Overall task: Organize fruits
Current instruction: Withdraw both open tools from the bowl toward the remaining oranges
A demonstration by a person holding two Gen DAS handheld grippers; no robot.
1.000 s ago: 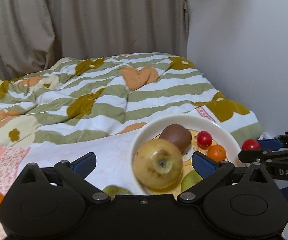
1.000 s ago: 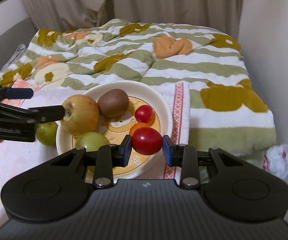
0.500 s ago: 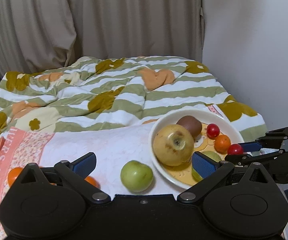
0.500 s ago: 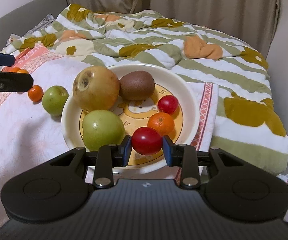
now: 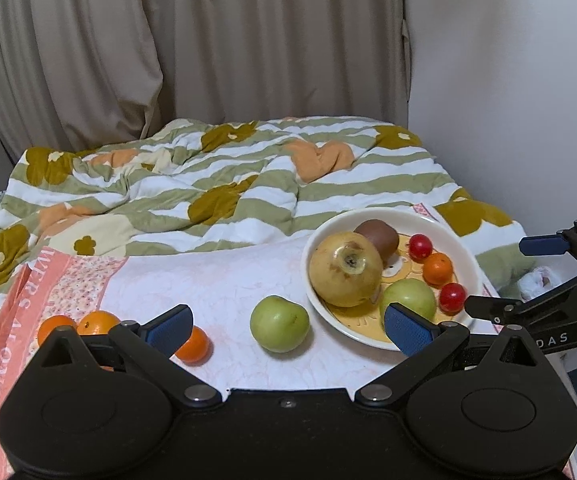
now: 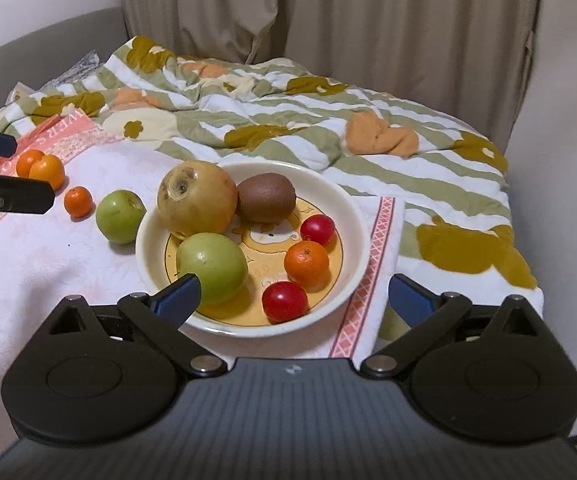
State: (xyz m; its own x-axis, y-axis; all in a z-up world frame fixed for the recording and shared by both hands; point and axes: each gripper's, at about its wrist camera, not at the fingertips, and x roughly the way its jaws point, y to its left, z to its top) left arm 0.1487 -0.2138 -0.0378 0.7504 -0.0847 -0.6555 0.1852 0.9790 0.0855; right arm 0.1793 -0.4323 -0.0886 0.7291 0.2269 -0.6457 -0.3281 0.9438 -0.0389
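Note:
A cream bowl (image 6: 352, 216) holds a yellow apple (image 6: 196, 196), a kiwi (image 6: 266, 198), a green apple (image 6: 212, 266), a mandarin (image 6: 306, 264) and two red tomatoes. The nearer tomato (image 6: 284, 301) lies on the bowl's floor. My right gripper (image 6: 294, 295) is opening wide around it, and neither pad touches it. My left gripper (image 5: 288, 330) is open and empty, just in front of a loose green apple (image 5: 279, 323) on the white cloth. A small mandarin (image 5: 193, 345) sits by its left finger, with two more (image 5: 96, 322) further left.
The bowl stands on a white and pink cloth (image 5: 208, 280) over a striped, flowered quilt (image 5: 228, 184). Curtains hang behind and a wall runs along the right. A white crumpled thing (image 5: 538, 276) lies past the bed's right edge.
The right gripper has opened and let go of the red tomato, which now lies in the bowl. The left gripper has drawn back from the bowl, bringing the loose apple and mandarins into view.

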